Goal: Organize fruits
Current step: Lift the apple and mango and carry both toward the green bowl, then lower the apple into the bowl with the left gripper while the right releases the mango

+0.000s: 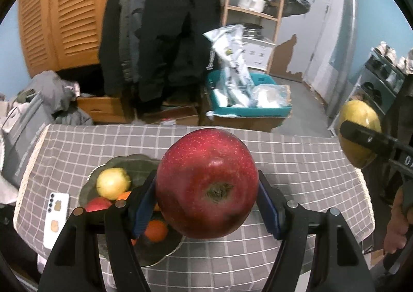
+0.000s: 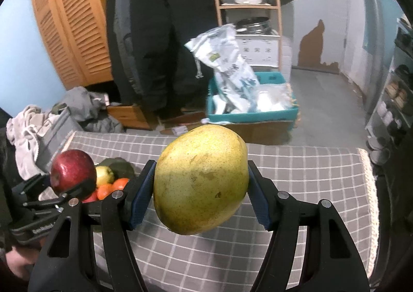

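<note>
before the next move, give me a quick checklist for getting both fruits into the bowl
1. Left gripper fingers clamped on red apple: ok.
2. Right gripper fingers clamped on yellow-green fruit: ok.
3. Both fruits lifted off the checked cloth: ok.
4. Free room in the bowl, which already holds fruit: cannot tell.
5. Phone lies outside the bowl: ok.
6. The two grippers apart from each other: ok.
</note>
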